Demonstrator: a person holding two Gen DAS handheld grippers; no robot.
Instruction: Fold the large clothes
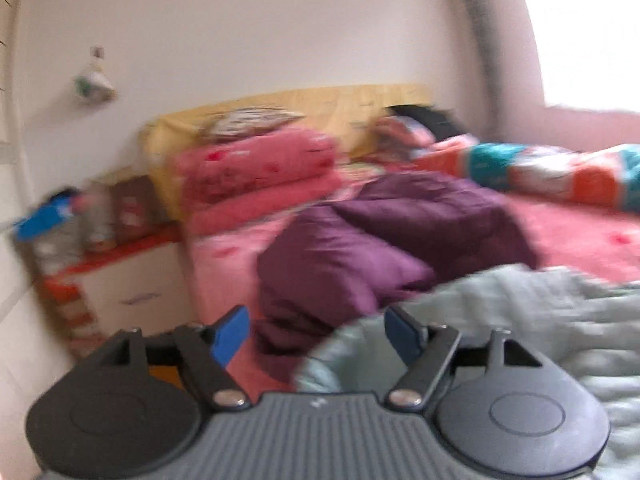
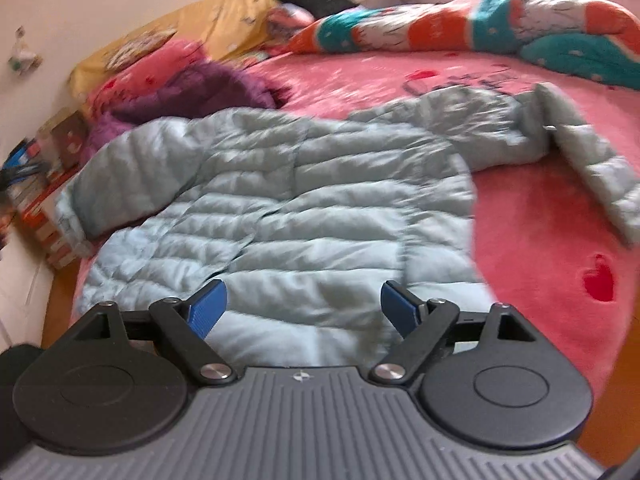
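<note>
A pale grey-green puffer jacket (image 2: 304, 200) lies spread on the pink bed (image 2: 540, 240), one sleeve reaching to the far right and one folded in at the left. My right gripper (image 2: 304, 312) is open and empty, just above the jacket's near hem. My left gripper (image 1: 318, 334) is open and empty, at the jacket's left edge (image 1: 520, 320), with cloth showing past its right finger. A purple coat (image 1: 380, 236) lies crumpled beyond the jacket; it also shows in the right wrist view (image 2: 192, 92).
A folded pink blanket (image 1: 256, 176) and a yellow headboard (image 1: 320, 108) stand at the bed's head. A striped orange-teal quilt (image 2: 500, 20) lies along the far side. A cluttered nightstand (image 1: 100, 264) stands left of the bed. Both views are blurred.
</note>
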